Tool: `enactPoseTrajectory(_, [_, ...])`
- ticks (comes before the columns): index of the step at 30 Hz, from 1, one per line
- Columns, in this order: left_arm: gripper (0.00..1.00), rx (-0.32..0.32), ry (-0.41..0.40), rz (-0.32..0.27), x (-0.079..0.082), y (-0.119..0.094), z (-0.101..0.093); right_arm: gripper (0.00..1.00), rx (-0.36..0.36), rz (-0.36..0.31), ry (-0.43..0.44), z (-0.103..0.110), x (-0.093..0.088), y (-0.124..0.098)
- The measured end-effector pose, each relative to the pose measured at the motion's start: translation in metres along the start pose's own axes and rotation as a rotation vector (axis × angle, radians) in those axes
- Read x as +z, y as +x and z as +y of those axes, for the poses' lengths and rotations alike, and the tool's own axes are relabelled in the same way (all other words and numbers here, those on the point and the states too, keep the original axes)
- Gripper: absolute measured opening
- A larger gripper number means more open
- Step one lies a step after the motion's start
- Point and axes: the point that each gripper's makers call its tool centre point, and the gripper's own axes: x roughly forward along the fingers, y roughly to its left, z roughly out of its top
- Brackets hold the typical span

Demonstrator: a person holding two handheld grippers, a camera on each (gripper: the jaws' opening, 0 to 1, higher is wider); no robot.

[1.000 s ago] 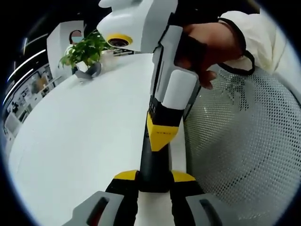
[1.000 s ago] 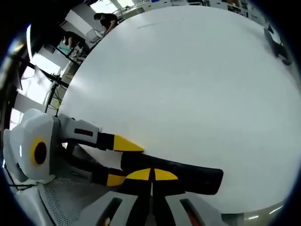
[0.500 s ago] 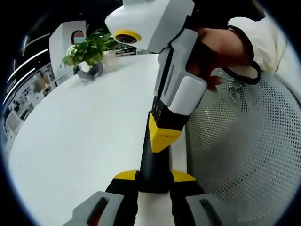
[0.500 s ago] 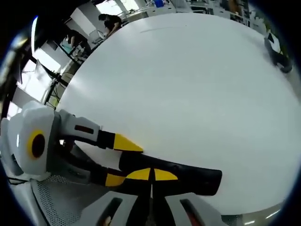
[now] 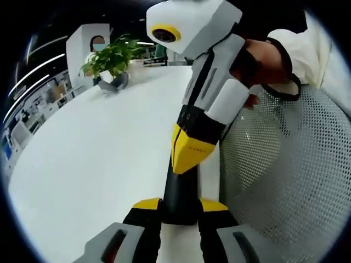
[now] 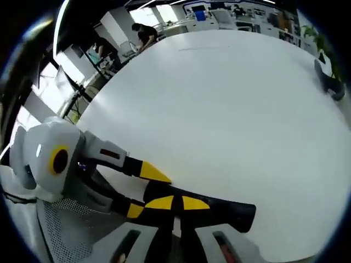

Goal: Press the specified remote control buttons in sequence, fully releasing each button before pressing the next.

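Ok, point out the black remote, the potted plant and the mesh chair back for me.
black remote (image 5: 180, 192), left gripper view, on its dark body above the fingers.
potted plant (image 5: 109, 57), left gripper view, on the green leaves.
mesh chair back (image 5: 285, 181), left gripper view, on the white perforated mesh.

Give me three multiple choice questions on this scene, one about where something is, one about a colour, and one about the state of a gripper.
1. Where is the potted plant?
A. at the table's far edge
B. on the mesh chair
C. between the jaws

2. What colour are the right gripper's jaw tips?
A. red
B. yellow
C. green

3. What is the left gripper doing?
A. hanging open over the table
B. shut on the black remote control
C. shut on a plant leaf

Answers:
1 A, the plant stands far off on the white table.
2 B, the tips show yellow in the left gripper view.
3 B, its jaws close on either side of the remote control.
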Motion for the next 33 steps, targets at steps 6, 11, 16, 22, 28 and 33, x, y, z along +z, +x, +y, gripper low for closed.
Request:
enactPoseTrajectory(6, [0.25,0.028,-0.027,0.002,0.0,0.0,-0.001,0.11,-0.02,-0.204,-0.04,-0.006,0.034,-0.04])
enactPoseTrajectory(11, [0.25,0.045,-0.037,0.003,0.001,-0.001,-0.004,0.28,0.018,-0.361,-0.046,-0.002,0.052,-0.072])
enactPoseTrajectory(16, [0.25,0.069,-0.061,0.006,0.001,-0.001,-0.005,0.53,-0.018,-0.469,-0.078,-0.008,0.056,-0.095])
enactPoseTrajectory(22, [0.25,0.079,-0.073,0.011,0.0,-0.001,-0.004,0.79,-0.069,-0.528,-0.133,-0.013,0.049,-0.11])
enactPoseTrajectory(28, [0.25,0.089,-0.081,0.015,0.003,0.001,-0.003,0.89,-0.163,-0.571,-0.191,-0.024,0.046,-0.124])
enactPoseTrajectory(33, [0.25,0.087,-0.079,0.015,0.003,0.001,-0.004,0.89,-0.171,-0.587,-0.184,-0.03,0.048,-0.126])
